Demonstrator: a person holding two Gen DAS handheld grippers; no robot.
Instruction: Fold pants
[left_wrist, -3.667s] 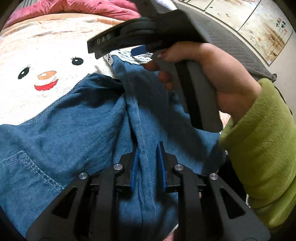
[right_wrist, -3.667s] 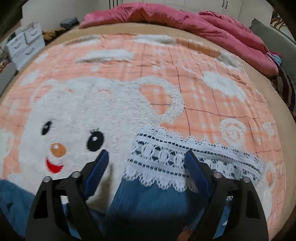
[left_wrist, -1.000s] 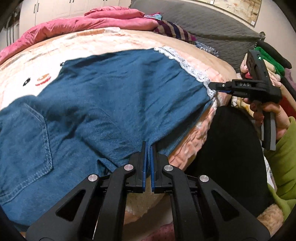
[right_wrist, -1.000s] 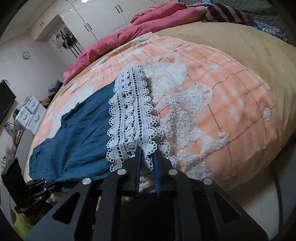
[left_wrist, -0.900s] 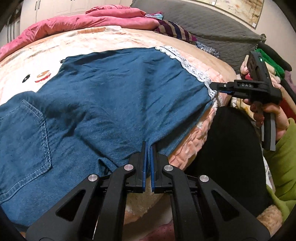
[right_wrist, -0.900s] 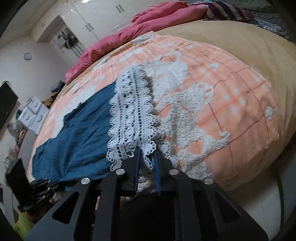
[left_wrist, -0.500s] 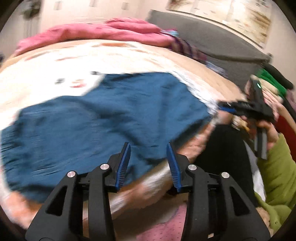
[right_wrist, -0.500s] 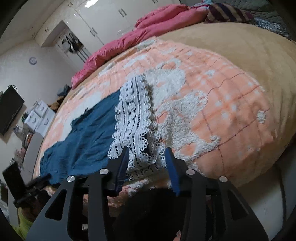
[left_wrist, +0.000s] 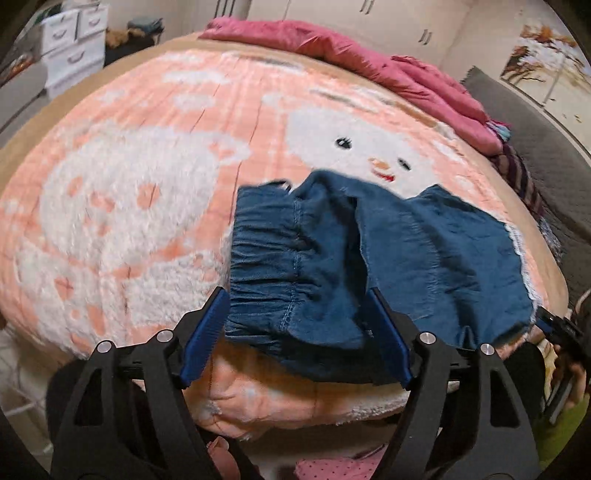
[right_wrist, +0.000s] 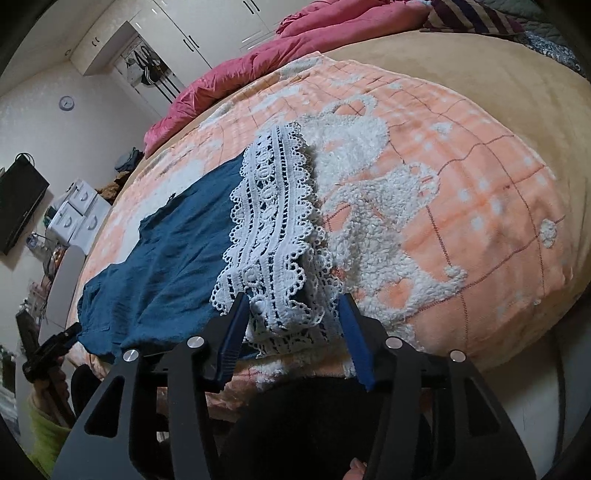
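Blue denim pants (left_wrist: 399, 258) lie flat near the front edge of the bed, on an orange blanket (left_wrist: 147, 155) with a white bear pattern. In the left wrist view my left gripper (left_wrist: 295, 325) hangs over the gathered elastic waistband (left_wrist: 269, 266); its jaws are opening, the fabric lies between them and the pads do not press on it. In the right wrist view my right gripper (right_wrist: 291, 325) is at the white lace hem (right_wrist: 273, 229), jaws opening, with the lace loose between the fingers. Each gripper shows small at the other view's edge: right gripper (left_wrist: 554, 326), left gripper (right_wrist: 51, 350).
A pink duvet (left_wrist: 369, 55) is bunched along the far side of the bed. A grey padded headboard (left_wrist: 535, 122) is at the right. White drawers (right_wrist: 74, 218) and a black screen (right_wrist: 18, 199) stand by the wall. A green sleeve (right_wrist: 44, 432) is at the lower left.
Both grippers went from shut on the fabric to open and let it go. The left gripper swung along the bed edge and rolled, now at the waistband. The right stayed at the lace.
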